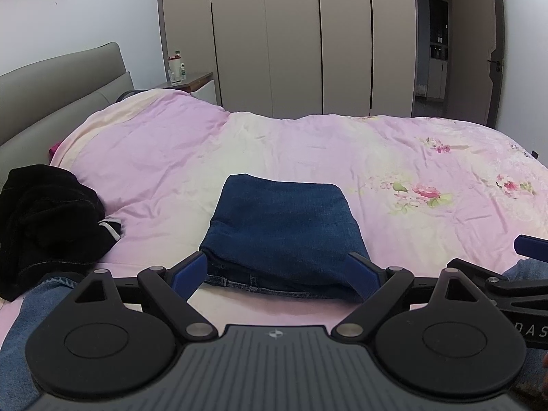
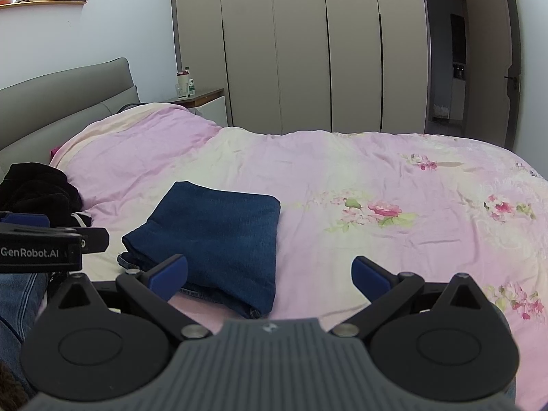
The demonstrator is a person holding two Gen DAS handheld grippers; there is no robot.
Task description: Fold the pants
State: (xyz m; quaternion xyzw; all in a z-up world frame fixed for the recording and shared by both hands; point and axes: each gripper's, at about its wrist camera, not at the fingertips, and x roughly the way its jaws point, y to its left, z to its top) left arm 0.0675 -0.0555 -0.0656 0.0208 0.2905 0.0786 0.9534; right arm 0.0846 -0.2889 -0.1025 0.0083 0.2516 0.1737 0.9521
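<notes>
At the far left a black garment (image 1: 48, 226) lies bunched on the bed (image 1: 308, 157), well apart from the work and no part of the fold as far as one can judge.

Next comes the pants (image 1: 284, 233), dark blue denim, lying near the bed's front edge as a compact, roughly square packet of several layers. The top face is smooth, the far edge even, and a stitched hem or waistband peeps out under the near edge. By the look of it the folding is done, or all but done; at most a small tidying of that protruding near edge is left. Whether the layers underneath sit square cannot be told from these low views.

The left tongs (image 1: 284, 275) hover level just at the packet's near edge, jaws spread wide, one pad to either side of the denim's front corners. They seem to grip nothing, though the pads stand so close to the cloth that light contact cannot be ruled out.

Further right, the right tongs (image 2: 270, 275) are held at like height beside the left pair, also wide open and empty. Their left pad overlaps the packet's near right part in view; their right pad stands over bare quilt.
</notes>
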